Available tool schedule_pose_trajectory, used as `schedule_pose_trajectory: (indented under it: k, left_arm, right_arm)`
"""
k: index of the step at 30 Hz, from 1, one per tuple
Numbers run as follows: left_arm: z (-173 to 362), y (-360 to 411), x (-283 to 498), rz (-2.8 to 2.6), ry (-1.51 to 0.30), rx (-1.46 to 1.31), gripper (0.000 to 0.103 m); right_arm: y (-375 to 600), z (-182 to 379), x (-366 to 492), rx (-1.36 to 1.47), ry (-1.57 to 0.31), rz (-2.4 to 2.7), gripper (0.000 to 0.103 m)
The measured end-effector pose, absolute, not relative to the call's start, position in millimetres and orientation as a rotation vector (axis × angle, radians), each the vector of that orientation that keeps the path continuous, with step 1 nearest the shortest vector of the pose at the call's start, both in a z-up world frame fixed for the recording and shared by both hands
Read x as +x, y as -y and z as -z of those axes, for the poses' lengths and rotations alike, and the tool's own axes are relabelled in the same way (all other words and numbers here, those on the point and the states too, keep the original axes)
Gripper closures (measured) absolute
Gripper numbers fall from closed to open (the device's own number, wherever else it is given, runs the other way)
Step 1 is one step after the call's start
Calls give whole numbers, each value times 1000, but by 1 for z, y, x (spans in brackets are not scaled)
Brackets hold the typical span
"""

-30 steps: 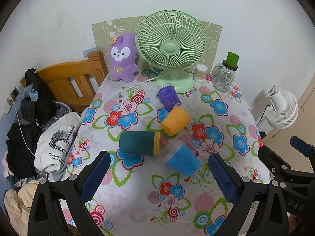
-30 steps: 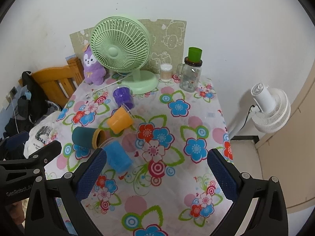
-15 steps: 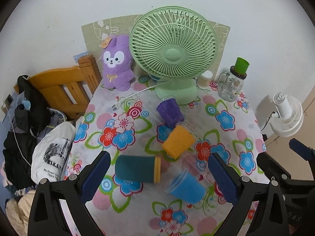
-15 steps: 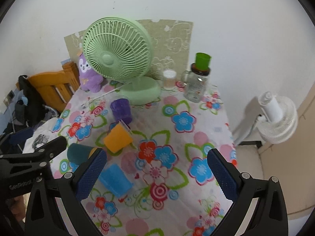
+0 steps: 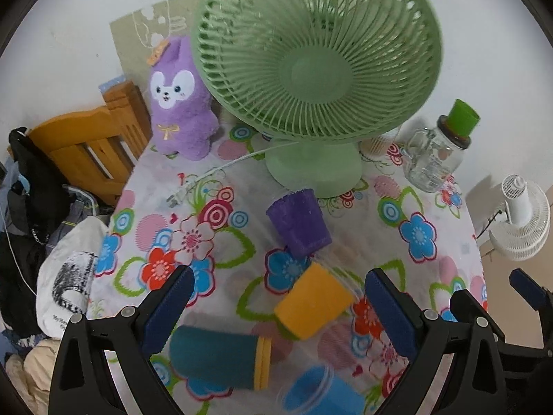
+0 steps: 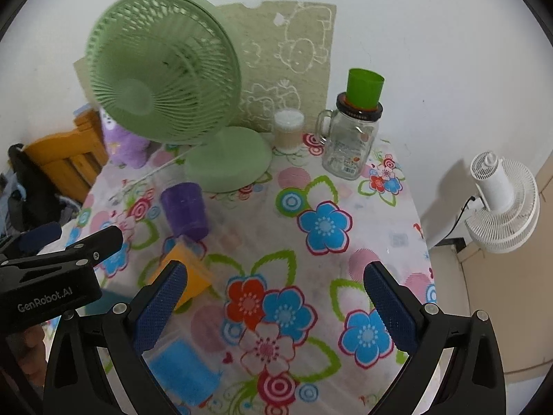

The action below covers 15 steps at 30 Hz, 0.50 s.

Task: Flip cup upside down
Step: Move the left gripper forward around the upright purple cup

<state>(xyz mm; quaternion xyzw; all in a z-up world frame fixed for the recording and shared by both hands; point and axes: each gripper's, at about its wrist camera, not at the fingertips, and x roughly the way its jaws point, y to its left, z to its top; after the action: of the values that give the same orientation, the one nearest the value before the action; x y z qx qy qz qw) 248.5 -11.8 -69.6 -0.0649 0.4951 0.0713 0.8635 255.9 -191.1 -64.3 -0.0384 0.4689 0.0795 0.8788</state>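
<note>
Several cups lie on their sides on the flowered tablecloth [image 5: 432, 214]: a purple cup [image 5: 299, 223], an orange cup [image 5: 312, 302], a teal cup with a yellow rim [image 5: 221, 359] and a blue cup [image 5: 321, 396]. My left gripper [image 5: 276, 297] is open, with the orange cup between its fingers and the purple cup just beyond. My right gripper [image 6: 276, 294] is open and empty over the tablecloth [image 6: 345, 186]; the purple cup [image 6: 186, 209], orange cup [image 6: 191, 276] and blue cup [image 6: 183, 371] lie to its left.
A green desk fan [image 5: 318, 69] stands close behind the cups, its cord and plug [image 5: 179, 195] on the cloth. A purple plush [image 5: 179, 103], a glass jar with a green cup on top [image 6: 356, 131] and a small container [image 6: 288, 131] stand at the back. A white fan [image 6: 501, 204] stands off the table's right edge. A wooden chair [image 5: 90, 148] is left.
Both grippers have moved forward over the table towards the fan. The cups now sit lower and nearer in both views. Both grippers stay open.
</note>
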Motion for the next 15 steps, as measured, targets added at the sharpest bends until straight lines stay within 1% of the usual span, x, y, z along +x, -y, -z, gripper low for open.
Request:
schedule_pose_trajectory:
  k: [15]
  left_arm:
    - [129, 10, 318, -165, -1120, -154, 4]
  right_arm:
    - [187, 113, 314, -65, -1007, -117, 0]
